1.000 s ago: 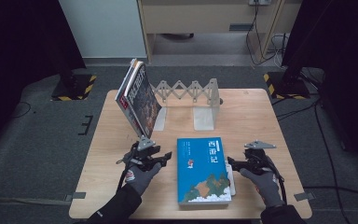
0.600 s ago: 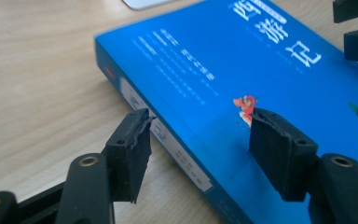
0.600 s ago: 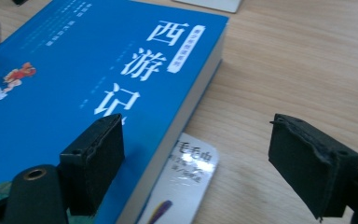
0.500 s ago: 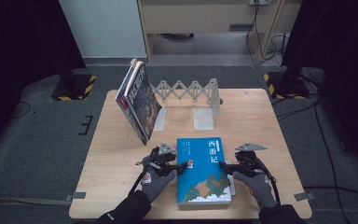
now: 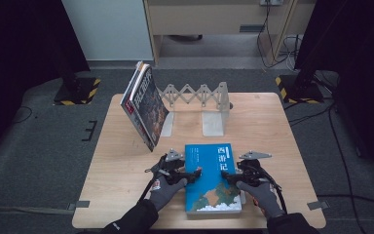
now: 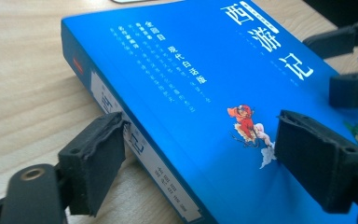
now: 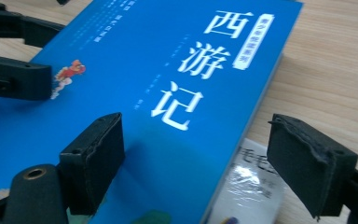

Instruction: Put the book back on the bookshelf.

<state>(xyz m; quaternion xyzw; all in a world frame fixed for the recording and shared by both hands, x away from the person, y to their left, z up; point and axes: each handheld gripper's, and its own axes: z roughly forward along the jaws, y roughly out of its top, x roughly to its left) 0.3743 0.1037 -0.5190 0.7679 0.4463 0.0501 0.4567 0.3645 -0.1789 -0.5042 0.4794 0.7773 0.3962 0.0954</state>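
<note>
A blue book with white characters lies flat at the table's front centre. My left gripper is at its left edge. In the left gripper view this gripper straddles the book's spine, one jaw beside the spine and the other over the cover. Its jaws have just been opening and do not press on the book. My right gripper is at the book's right edge. In its own view it is open, with one jaw over the cover and the other past the edge.
Several books lean tilted at the left end of a grey folding book rack at the back of the wooden table. A glossy thin booklet peeks out from under the blue book's right edge.
My left hand has moved right and down, from beside the book onto its left edge, and its jaws stand wider. The right hand has come a little left onto the right edge.
</note>
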